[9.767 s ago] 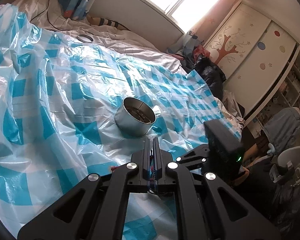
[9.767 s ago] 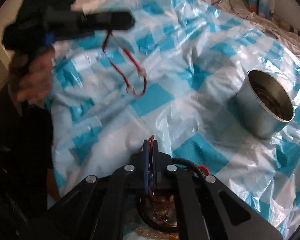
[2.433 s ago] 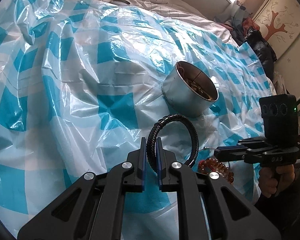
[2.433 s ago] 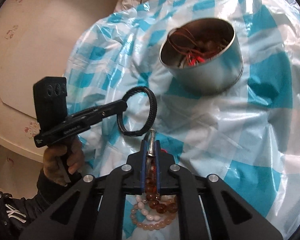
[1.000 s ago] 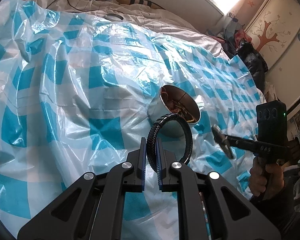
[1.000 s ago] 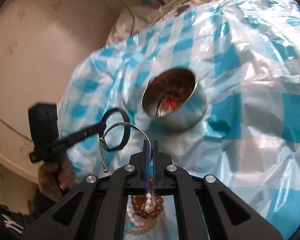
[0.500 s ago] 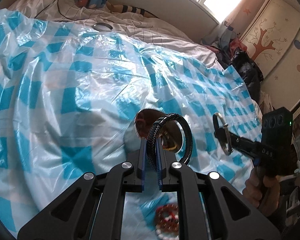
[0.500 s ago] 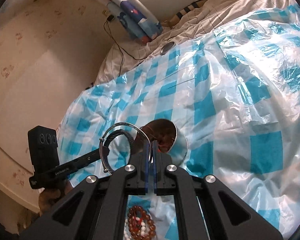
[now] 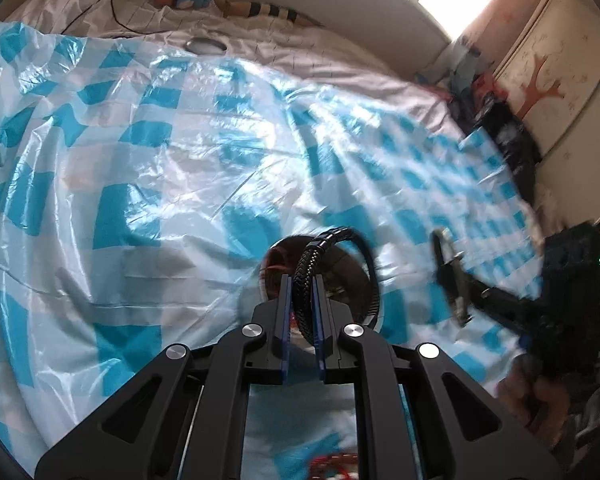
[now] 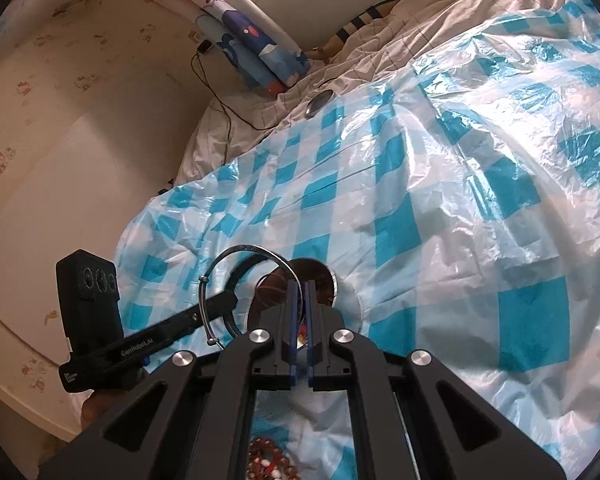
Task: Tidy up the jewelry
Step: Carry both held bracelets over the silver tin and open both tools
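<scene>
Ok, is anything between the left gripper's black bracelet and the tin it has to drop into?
Nothing visible. The left gripper holds the black bracelet right over the tin, whose open mouth shows behind the loop. The right gripper with its silver bangle is also near the tin, off to one side, so the two could crowd each other.

Both bracelets now over tin point(image 9: 352, 268).

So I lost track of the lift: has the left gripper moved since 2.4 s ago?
Yes. The left gripper, shut on the black braided bracelet, has risen away from the checkered sheet and now overlaps the tin.
</scene>
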`<act>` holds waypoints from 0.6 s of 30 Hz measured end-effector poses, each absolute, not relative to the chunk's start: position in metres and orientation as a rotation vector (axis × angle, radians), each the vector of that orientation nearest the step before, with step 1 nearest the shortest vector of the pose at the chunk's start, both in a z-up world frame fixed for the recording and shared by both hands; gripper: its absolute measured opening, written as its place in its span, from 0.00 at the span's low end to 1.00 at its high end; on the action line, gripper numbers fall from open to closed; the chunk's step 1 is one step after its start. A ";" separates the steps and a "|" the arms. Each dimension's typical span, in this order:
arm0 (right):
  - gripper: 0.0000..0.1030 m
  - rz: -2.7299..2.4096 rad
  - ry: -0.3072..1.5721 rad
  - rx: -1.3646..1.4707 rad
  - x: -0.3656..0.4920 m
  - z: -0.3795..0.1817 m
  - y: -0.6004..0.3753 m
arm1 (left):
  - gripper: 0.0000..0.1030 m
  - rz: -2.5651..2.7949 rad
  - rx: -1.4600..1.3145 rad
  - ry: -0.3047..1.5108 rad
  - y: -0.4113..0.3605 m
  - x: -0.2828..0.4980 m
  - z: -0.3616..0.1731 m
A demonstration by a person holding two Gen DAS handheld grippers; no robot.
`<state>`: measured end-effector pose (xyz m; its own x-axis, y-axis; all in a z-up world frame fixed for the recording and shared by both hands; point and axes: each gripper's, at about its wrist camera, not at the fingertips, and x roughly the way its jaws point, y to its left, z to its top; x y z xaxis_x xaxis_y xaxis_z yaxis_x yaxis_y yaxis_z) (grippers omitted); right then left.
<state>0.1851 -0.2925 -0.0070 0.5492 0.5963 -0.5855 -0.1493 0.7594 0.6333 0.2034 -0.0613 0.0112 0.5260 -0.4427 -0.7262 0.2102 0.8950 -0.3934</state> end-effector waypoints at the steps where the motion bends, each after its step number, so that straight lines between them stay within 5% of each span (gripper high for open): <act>1: 0.04 0.468 0.890 0.555 0.187 -0.008 -0.291 | 0.16 -0.369 -0.253 0.950 -0.062 0.206 0.007; 4: 0.04 0.457 0.899 0.537 0.189 -0.011 -0.288 | 0.32 -0.337 -0.233 0.974 -0.060 0.208 0.002; 8: 0.04 0.437 0.897 0.491 0.191 -0.011 -0.281 | 0.41 -0.326 -0.250 0.946 -0.049 0.202 0.010; 18: 0.11 0.410 0.927 0.338 0.197 -0.021 -0.249 | 0.46 -0.331 -0.338 0.919 -0.024 0.192 0.020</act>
<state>0.1969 -0.2494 -0.0207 0.5334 0.4784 -0.6976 -0.1936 0.8719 0.4498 0.1920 -0.0238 0.0198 0.5641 -0.4174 -0.7124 0.1337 0.8976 -0.4200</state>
